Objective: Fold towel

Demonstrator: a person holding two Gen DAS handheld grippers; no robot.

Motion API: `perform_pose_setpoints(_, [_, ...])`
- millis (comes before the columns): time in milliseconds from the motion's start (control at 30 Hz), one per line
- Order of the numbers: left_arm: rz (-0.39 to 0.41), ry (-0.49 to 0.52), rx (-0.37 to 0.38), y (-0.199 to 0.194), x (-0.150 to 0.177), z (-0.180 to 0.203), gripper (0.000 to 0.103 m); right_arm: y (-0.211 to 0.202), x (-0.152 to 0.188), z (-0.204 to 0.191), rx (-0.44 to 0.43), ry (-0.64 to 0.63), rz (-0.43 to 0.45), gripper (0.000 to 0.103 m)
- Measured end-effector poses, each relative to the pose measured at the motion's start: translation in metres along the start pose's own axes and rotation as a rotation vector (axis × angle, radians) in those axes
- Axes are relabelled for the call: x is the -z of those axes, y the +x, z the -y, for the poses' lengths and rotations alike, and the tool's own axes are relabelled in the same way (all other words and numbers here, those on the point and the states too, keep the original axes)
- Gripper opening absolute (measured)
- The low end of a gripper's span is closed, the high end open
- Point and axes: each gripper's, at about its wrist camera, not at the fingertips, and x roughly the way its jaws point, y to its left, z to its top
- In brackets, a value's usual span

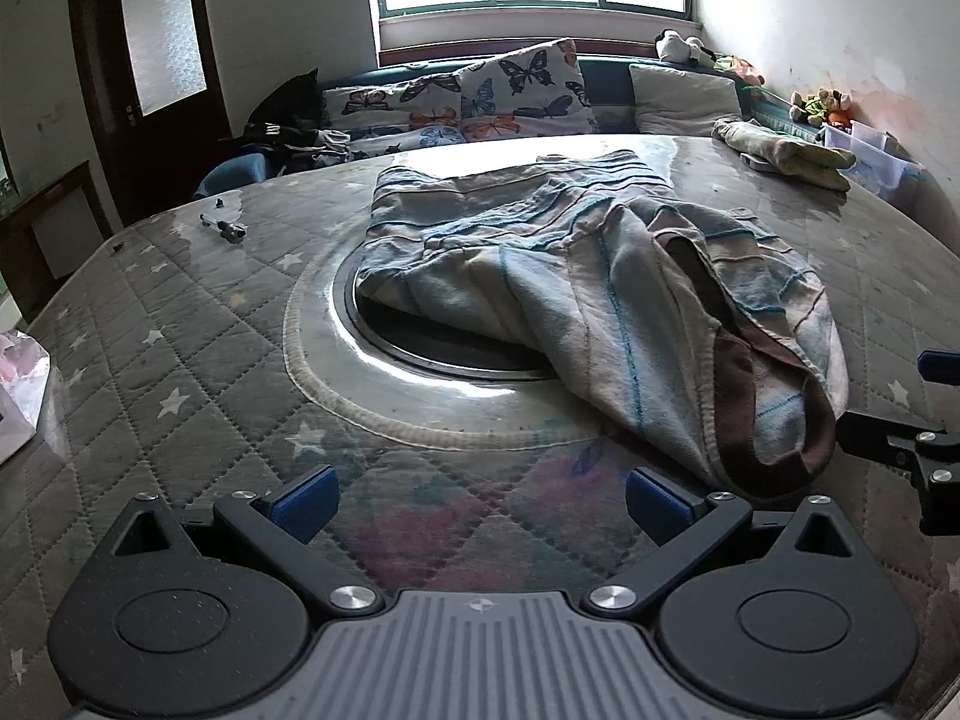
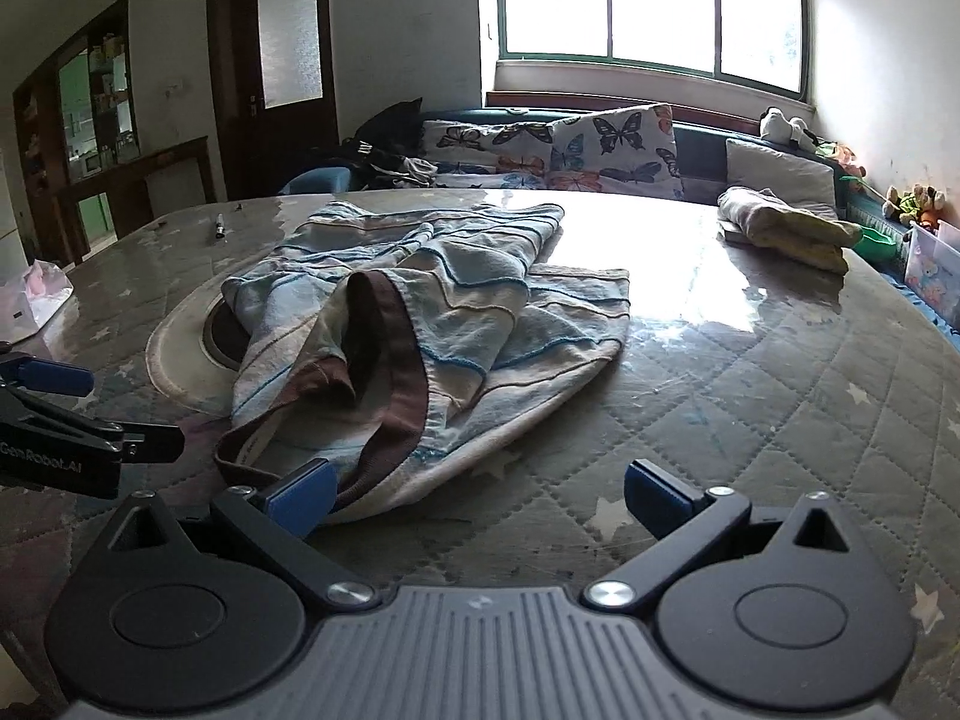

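A crumpled striped towel (image 1: 576,276), pale blue and beige with a brown border, lies heaped on the quilted table (image 1: 180,360). My left gripper (image 1: 480,501) is open just in front of the towel's near end, nothing between its blue pads. In the right wrist view the same towel (image 2: 432,312) lies ahead and to the left. My right gripper (image 2: 477,495) is open, its left pad (image 2: 300,498) touching the towel's near hem. Each gripper shows at the edge of the other's view: the right gripper (image 1: 912,420) and the left gripper (image 2: 60,414).
A round metal inset (image 1: 384,336) in the table lies partly under the towel. A second folded cloth (image 2: 786,228) sits at the far right, a small pen-like object (image 1: 225,227) at the far left, a pink bag (image 1: 18,384) at the left edge. Beyond is a sofa with butterfly cushions (image 1: 516,90).
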Motion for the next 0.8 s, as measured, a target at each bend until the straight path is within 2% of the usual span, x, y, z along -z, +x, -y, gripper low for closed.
perform_pose_setpoints(800, [0.008, 0.021, 0.002, -0.0060, -0.0017, 0.0088, 0.103, -0.0044, -0.0031, -0.0085, -0.021, -0.003, 0.016, 0.103])
